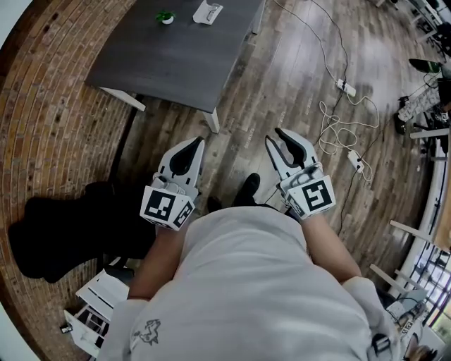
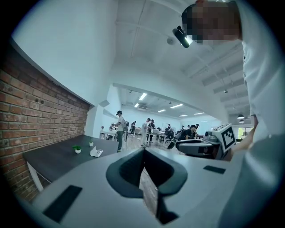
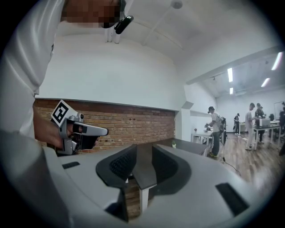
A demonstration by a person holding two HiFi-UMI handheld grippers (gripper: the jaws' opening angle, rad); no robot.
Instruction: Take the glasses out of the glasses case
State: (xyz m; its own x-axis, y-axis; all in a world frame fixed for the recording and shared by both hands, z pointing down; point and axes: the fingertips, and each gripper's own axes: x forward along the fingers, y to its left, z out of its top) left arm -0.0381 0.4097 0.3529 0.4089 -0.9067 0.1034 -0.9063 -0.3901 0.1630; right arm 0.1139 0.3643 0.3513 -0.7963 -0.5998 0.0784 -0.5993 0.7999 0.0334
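A white glasses case [image 1: 208, 12] lies at the far end of a dark grey table [image 1: 176, 63], well ahead of both grippers; it shows small in the left gripper view as the case [image 2: 95, 152]. No glasses are visible. My left gripper [image 1: 200, 141] is held close to the person's body over the wooden floor, jaws shut with the tips together and nothing in them [image 2: 143, 152]. My right gripper [image 1: 275, 135] is level beside it, jaws open with an empty gap between them [image 3: 141, 149]. Each gripper appears in the other's view.
A small potted plant [image 1: 165, 17] stands near the case. White cables and a power strip [image 1: 345, 88] trail on the floor at right. A brick wall [image 1: 42, 106] runs along the left, with a black bag [image 1: 63, 225] at its foot. People [image 2: 119, 129] stand far off.
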